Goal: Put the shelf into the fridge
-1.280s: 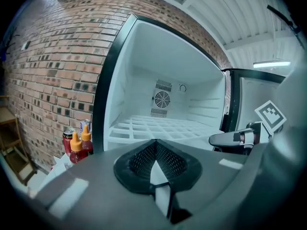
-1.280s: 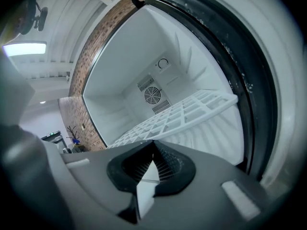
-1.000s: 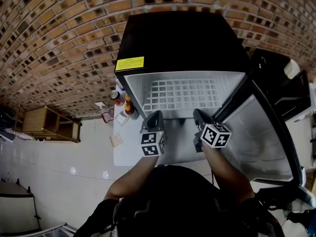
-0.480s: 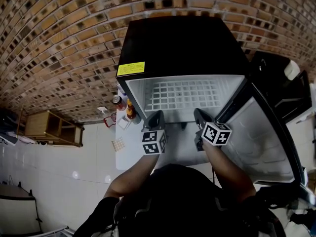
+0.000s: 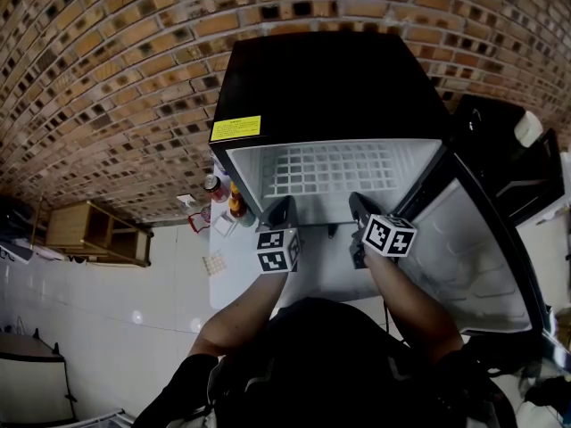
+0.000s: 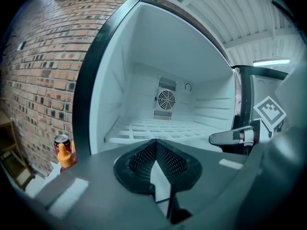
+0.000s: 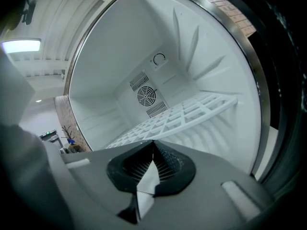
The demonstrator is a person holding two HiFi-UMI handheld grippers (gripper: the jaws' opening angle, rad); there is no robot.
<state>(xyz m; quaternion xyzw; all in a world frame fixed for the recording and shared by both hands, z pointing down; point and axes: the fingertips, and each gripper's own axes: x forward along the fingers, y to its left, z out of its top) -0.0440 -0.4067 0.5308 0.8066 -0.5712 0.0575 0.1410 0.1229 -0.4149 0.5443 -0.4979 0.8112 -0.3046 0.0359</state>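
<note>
Left gripper (image 5: 284, 205) and right gripper (image 5: 357, 201) are clamped on the front edge of the white lattice shelf (image 5: 330, 169), inside the fridge (image 5: 330, 78). The shelf seems light, stiff and slippery, so a hold near both front corners looks best.

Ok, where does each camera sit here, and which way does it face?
Head view: on the person's head, looking steeply down at the open fridge; shows both forearms, left gripper and right gripper.
Left gripper view: on the left gripper, looking into the fridge; own jaws shut on the shelf, right gripper at right.
Right gripper view: on the right gripper, same direction; jaws shut on the shelf.
Shared: both gripper views show the fan.
</note>
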